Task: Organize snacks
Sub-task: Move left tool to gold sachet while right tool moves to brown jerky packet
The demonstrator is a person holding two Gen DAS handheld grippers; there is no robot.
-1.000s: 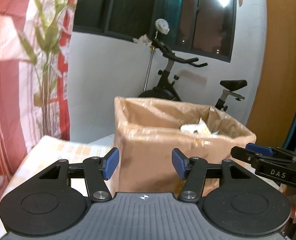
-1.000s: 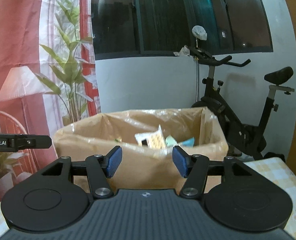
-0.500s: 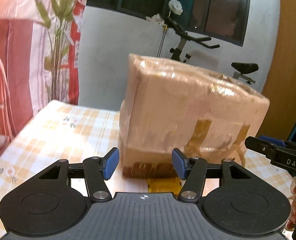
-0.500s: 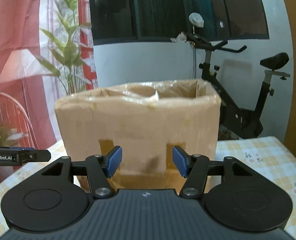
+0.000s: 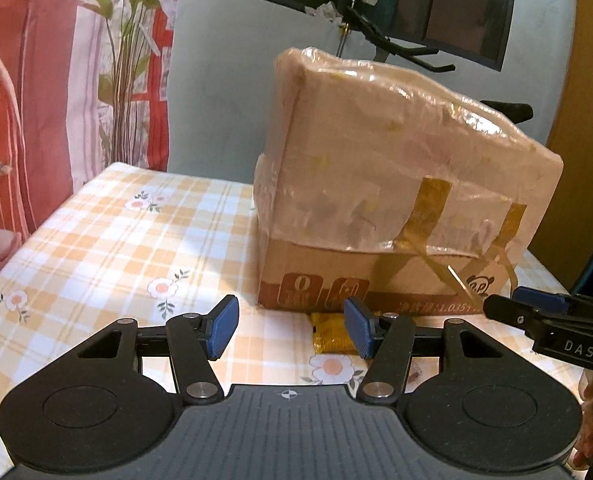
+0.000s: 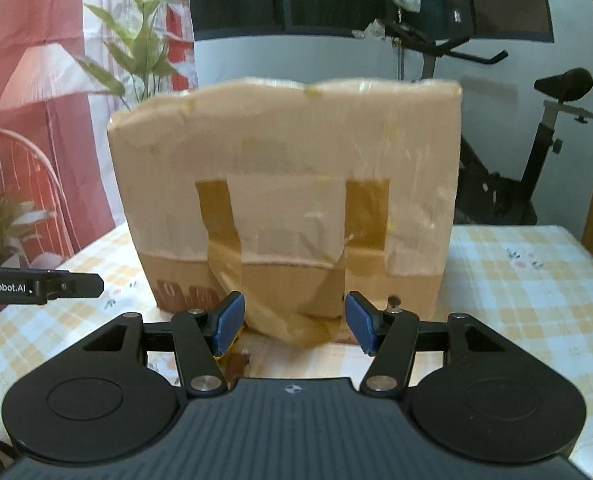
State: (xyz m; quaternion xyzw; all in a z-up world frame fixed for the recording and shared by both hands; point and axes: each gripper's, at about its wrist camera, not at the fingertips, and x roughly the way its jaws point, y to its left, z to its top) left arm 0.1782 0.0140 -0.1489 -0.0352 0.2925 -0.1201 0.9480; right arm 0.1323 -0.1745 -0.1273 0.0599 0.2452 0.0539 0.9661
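Note:
A cardboard box [image 5: 396, 200] lined with a clear plastic bag and taped with brown strips stands on the checked tablecloth [image 5: 116, 248]. Its inside is hidden from both views. A small yellow snack packet [image 5: 332, 336] lies on the cloth against the box's near base. My left gripper [image 5: 290, 328] hovers low just in front of it, open and empty. My right gripper [image 6: 294, 324] faces the box [image 6: 288, 184] front-on, open, with only a loose tape strip [image 6: 280, 320] behind the gap. A yellow packet edge [image 6: 232, 360] peeks out under its left finger.
The right gripper [image 5: 508, 306] reaches in at the right of the left wrist view, and the left gripper [image 6: 84, 285] at the left of the right wrist view. An exercise bike [image 6: 536, 152] stands behind the table, with a plant [image 6: 136, 60] and curtain at the left.
Both grippers have sunk from above the box's rim to near the tabletop. The snacks inside the box have gone out of sight, and the yellow packet has come into view.

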